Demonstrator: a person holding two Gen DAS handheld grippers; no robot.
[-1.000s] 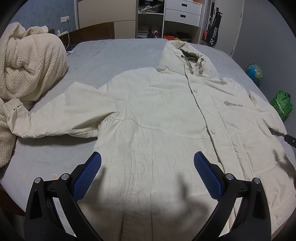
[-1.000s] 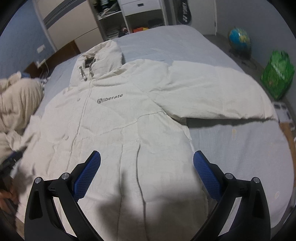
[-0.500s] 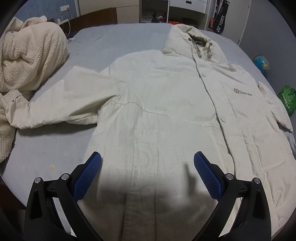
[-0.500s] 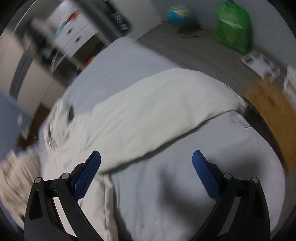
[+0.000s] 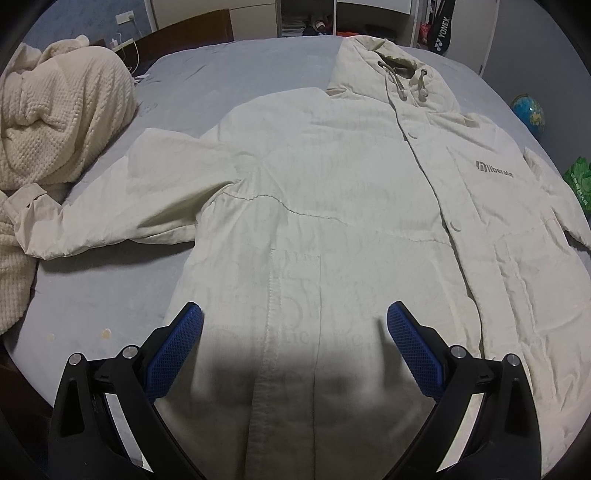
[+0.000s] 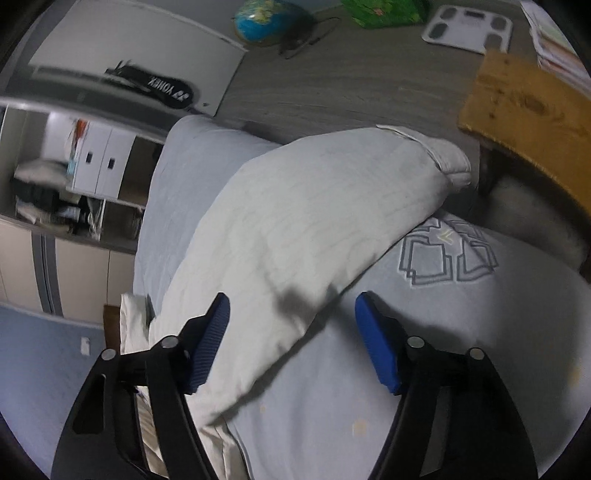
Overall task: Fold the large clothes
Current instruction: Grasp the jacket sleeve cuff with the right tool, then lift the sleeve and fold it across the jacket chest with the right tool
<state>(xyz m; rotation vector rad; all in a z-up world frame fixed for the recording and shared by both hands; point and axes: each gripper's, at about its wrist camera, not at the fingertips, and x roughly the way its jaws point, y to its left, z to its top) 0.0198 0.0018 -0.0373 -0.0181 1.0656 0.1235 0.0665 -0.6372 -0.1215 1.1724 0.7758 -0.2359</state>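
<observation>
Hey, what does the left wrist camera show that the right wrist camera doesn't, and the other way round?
Only the left wrist view: the jacket's hood, chest logo, left sleeve and a cream blanket.

Only the right wrist view: the bathroom scale, a wooden board, and the right gripper, jaws closing astride the right sleeve's lower edge, not pressing it.

Both: the cream jacket on the grey bed, the globe.

jacket (image 5: 332,192) chest: "liberate" with logo, grey print | racket bag (image 5: 441,31) by wardrobe: "YONEX", white on black
</observation>
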